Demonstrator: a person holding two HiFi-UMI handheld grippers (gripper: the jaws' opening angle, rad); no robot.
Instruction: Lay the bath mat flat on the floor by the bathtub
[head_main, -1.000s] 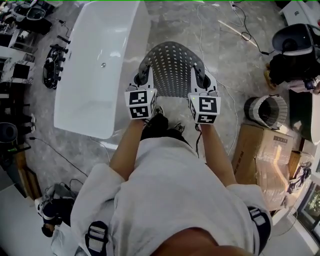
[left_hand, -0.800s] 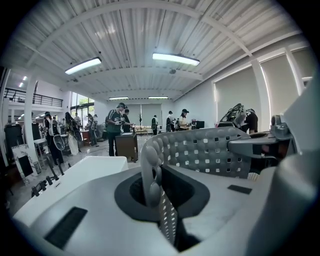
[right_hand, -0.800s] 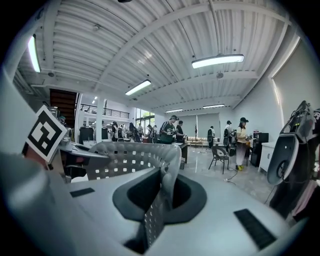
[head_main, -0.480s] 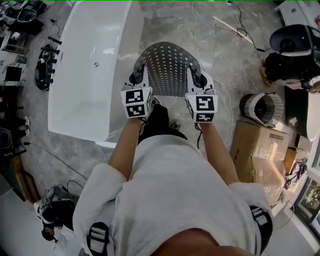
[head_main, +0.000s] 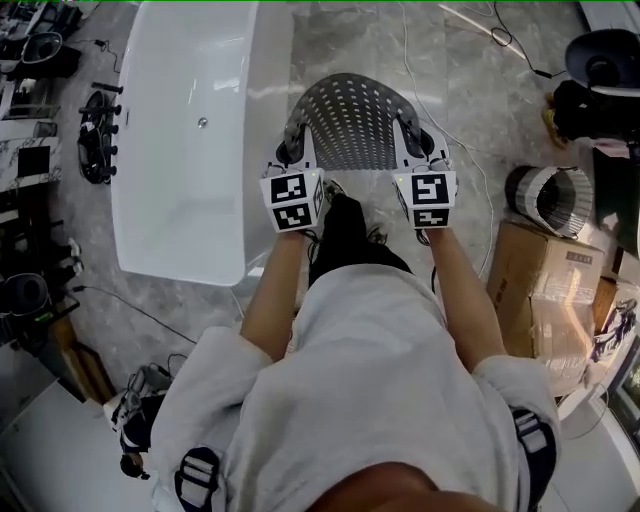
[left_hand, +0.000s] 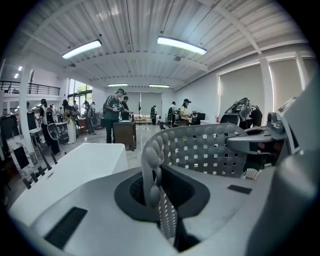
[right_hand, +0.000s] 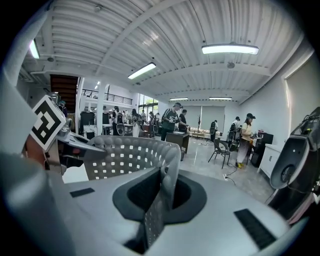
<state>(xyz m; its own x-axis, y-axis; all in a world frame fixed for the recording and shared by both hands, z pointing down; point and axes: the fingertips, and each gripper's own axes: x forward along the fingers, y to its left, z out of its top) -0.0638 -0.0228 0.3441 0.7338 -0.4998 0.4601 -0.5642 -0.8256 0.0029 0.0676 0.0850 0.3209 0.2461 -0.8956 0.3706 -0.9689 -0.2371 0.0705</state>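
Observation:
A grey perforated bath mat (head_main: 355, 125) hangs curved in the air in front of the person, to the right of the white bathtub (head_main: 190, 140). My left gripper (head_main: 292, 158) is shut on the mat's left edge (left_hand: 155, 180), which runs up between its jaws. My right gripper (head_main: 418, 150) is shut on the mat's right edge (right_hand: 160, 195). The mat (left_hand: 200, 150) arches between the two grippers, with its holes toward both gripper views. In the right gripper view the mat (right_hand: 130, 157) stretches left toward the other gripper's marker cube (right_hand: 46, 125).
Grey marble floor (head_main: 340, 40) lies beside the tub, with white cables (head_main: 420, 70) across it. A round wire basket (head_main: 545, 200) and cardboard boxes (head_main: 545, 290) stand at the right. Dark equipment (head_main: 95, 135) lies left of the tub. Several people stand far off in the hall (left_hand: 112, 107).
Both grippers have sunk with the mat still held between them, and the mat sits lower over the floor beside the tub. The grip on both edges is the same.

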